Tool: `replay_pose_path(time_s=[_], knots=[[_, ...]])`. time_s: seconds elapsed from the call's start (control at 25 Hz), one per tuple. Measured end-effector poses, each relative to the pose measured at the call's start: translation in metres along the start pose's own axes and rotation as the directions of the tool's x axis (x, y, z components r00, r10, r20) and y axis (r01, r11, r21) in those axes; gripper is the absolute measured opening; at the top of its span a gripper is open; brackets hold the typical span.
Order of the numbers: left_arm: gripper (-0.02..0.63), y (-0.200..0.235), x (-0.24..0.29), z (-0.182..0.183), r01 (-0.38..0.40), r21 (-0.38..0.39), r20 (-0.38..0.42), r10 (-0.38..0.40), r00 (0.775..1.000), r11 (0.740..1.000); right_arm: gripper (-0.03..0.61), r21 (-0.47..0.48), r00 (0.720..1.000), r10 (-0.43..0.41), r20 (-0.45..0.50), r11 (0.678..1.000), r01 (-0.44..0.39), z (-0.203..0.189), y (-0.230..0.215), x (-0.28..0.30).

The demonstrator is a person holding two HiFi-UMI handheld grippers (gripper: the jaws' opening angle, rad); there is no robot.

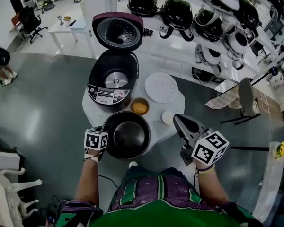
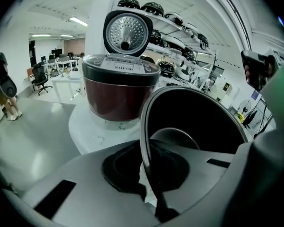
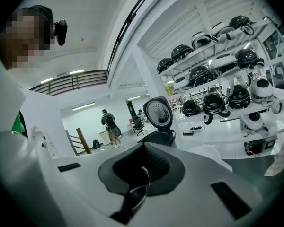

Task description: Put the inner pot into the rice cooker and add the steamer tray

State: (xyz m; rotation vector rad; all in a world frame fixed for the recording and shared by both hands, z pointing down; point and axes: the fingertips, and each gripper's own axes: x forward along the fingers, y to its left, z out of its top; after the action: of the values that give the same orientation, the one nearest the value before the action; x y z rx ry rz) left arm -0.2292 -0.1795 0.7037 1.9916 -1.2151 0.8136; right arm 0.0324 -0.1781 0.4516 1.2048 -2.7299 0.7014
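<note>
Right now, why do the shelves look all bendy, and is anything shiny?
Left gripper view: the wide lens bows the shelves and blackens the corners; right gripper view: same bulge; head view: pale glare streaks the grey floor.

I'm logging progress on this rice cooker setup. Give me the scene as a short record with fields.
cooker: lid open, no pot inside, on table
pot: in front of cooker, at table's near edge
tray: flat on table, right of cooker
left tool: shut on pot rim
right tool: shut, empty, off to the pot's right
</note>
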Motion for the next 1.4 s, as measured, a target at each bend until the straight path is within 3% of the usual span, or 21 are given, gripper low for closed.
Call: replay_pose_path(time_s=[0.6, 0.96, 1.4], knots=[[0.029, -0.007, -0.081, 0.013, 0.055, -0.124, 0.178, -0.033, 0.983, 0.991, 0.006, 0.014, 0.993, 0.100, 0.066, 0.995, -0.101, 0.014, 0.046, 0.023], [0.029, -0.015, -0.123, 0.027, 0.098, -0.163, 0.280, -0.049, 0.959, 0.982, 0.006, 0.026, 0.991, 0.098, 0.087, 0.995, -0.101, 0.022, 0.057, 0.026], [0.029, -0.010, -0.155, 0.076, 0.133, -0.180, 0.389, -0.054, 0.920, 0.974, 0.006, 0.010, 0.988, 0.105, 0.110, 0.994, -0.107, 0.038, 0.063, 0.024]])
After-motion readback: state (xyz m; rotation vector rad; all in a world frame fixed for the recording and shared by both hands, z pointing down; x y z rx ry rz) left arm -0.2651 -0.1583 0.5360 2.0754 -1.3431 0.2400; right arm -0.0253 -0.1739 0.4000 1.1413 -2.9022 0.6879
